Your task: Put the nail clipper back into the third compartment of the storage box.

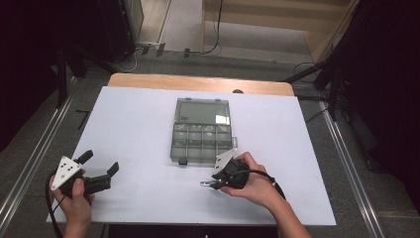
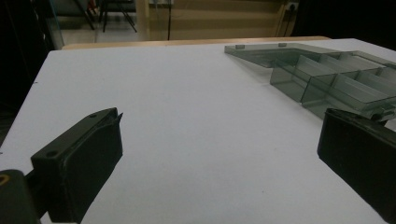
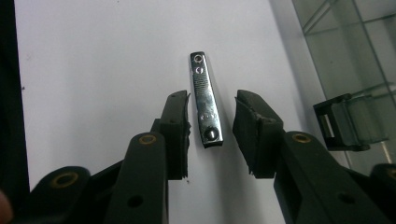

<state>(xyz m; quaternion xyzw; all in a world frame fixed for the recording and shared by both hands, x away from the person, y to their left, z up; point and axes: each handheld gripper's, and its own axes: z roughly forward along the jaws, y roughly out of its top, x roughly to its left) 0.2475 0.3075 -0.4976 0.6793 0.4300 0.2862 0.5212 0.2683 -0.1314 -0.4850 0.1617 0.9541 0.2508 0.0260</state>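
Observation:
A small metal nail clipper [image 3: 206, 100] lies flat on the white table sheet [image 1: 138, 124], just in front of the clear plastic compartment box [image 1: 203, 144]. My right gripper [image 3: 211, 99] is lowered over the clipper, one jaw on each side of it. A narrow gap shows on both sides, so the pads are not pressing on it. In the high view the clipper [image 1: 205, 184] pokes out to the left of the right gripper [image 1: 211, 184]. My left gripper [image 1: 100, 162] rests near the front left of the table, open wide with nothing between its jaws [image 2: 222, 121].
The compartment box [image 2: 327, 79] lies open, lid flat toward the far edge, with several small divided cells. Its black latch [image 3: 343, 123] sits just right of the right gripper. A wooden table edge [image 1: 198, 82] shows beyond the sheet. Dark stands and cables flank both sides.

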